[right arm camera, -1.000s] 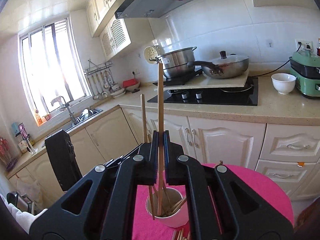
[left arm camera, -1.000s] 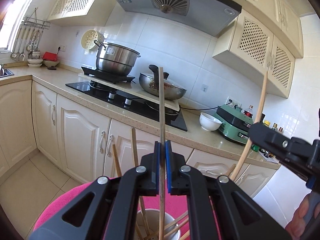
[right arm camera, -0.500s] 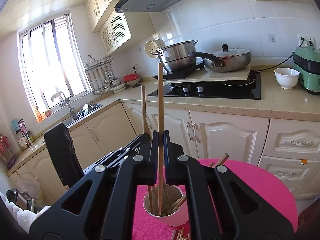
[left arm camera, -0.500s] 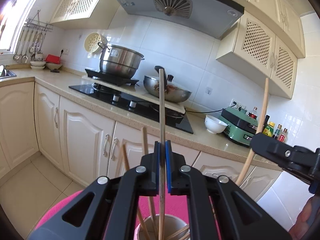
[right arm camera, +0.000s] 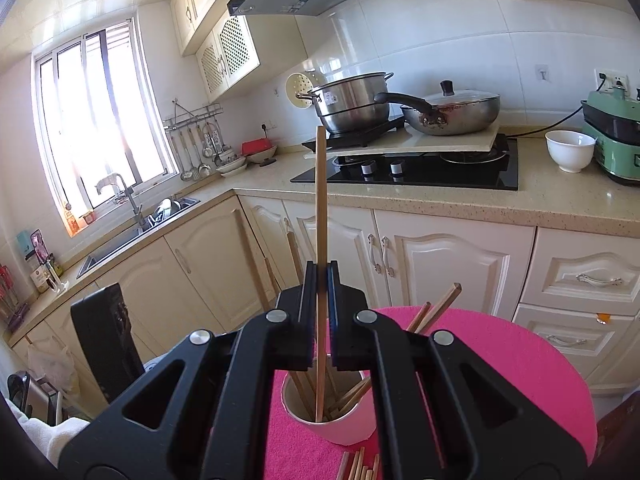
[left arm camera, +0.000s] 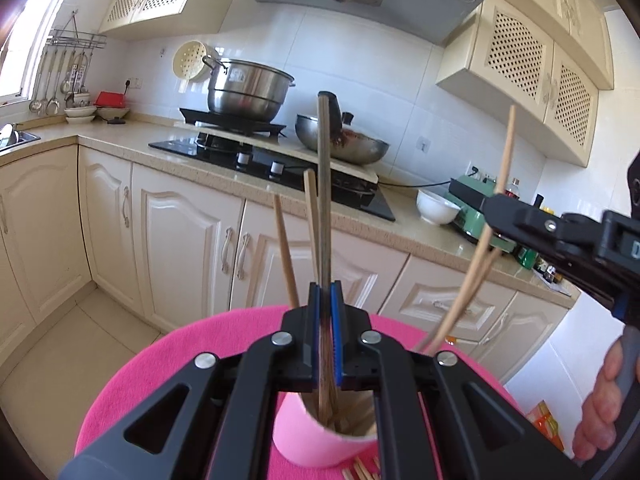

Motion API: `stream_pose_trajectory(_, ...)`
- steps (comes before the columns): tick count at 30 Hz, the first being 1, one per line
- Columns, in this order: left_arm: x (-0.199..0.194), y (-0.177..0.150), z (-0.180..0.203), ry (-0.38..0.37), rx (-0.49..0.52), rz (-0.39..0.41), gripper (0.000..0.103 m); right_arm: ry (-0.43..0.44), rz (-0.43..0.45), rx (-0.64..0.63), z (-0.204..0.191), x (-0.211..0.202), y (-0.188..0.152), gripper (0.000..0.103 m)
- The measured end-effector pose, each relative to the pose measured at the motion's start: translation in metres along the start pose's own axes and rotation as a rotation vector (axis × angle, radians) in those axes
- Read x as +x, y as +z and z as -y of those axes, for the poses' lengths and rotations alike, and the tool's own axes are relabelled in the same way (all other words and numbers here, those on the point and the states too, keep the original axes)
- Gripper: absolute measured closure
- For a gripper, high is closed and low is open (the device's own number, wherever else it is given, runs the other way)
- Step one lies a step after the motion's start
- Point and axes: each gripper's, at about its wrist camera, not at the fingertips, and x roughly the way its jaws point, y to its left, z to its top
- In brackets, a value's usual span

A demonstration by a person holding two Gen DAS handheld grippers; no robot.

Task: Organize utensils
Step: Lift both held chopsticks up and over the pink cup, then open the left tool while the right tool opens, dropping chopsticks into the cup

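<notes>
A pale cup (right arm camera: 328,412) stands on a round pink mat (right arm camera: 500,360), holding a bundle of wooden chopsticks that lean out to different sides. A light chopstick (right arm camera: 320,208) stands upright with its lower end down inside the cup, and a darker chopstick (left arm camera: 324,200) stands upright over the same cup (left arm camera: 316,440).

The right wrist view alone shows loose chopsticks (right arm camera: 358,468) lying flat on the mat just in front of the cup, and two chopstick tips (right arm camera: 436,312) fanning out toward the right. The left wrist view shows what the other cannot: the right gripper (left arm camera: 492,208) from the side, with its light stick (left arm camera: 504,160) crossing it at a slant, and the person's right hand (left arm camera: 600,412) on the handle.

Behind the mat (left arm camera: 160,380) run cream cabinets, a black hob (right arm camera: 420,168) carrying a steel pot (right arm camera: 352,100) and a lidded pan (right arm camera: 456,108), a white bowl (right arm camera: 570,150) and a green appliance (right arm camera: 612,148). In each view the gripper's own black arms hide much of the cup.

The left gripper (left arm camera: 325,292) has its blue-lined jaws pressed together on the darker chopstick. The right gripper (right arm camera: 318,276) likewise pinches the light chopstick, jaws nearly touching.
</notes>
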Motion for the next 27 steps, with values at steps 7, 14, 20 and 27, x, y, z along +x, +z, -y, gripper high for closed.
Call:
stream_pose_trajectory(7,-0.012,-0.016,0.007,-0.013,0.027,-0.052,0.097,-0.030,-0.014,-0.038,-0.008,0.001,-0.011,0.097)
stream_pose_trajectory(14,-0.019,-0.019,0.012,-0.024,0.043,-0.082,0.097,-0.042,-0.025,-0.045,-0.013,0.003,-0.021,0.097)
stream_pose_trajectory(20,-0.022,-0.018,0.012,-0.001,0.026,-0.089,0.073,-0.043,-0.027,-0.048,-0.014,0.003,-0.023,0.097)
stream_pose_trajectory(27,-0.031,-0.018,0.009,0.043,0.002,-0.118,0.063,-0.056,-0.025,-0.076,-0.020,0.002,-0.025,0.097)
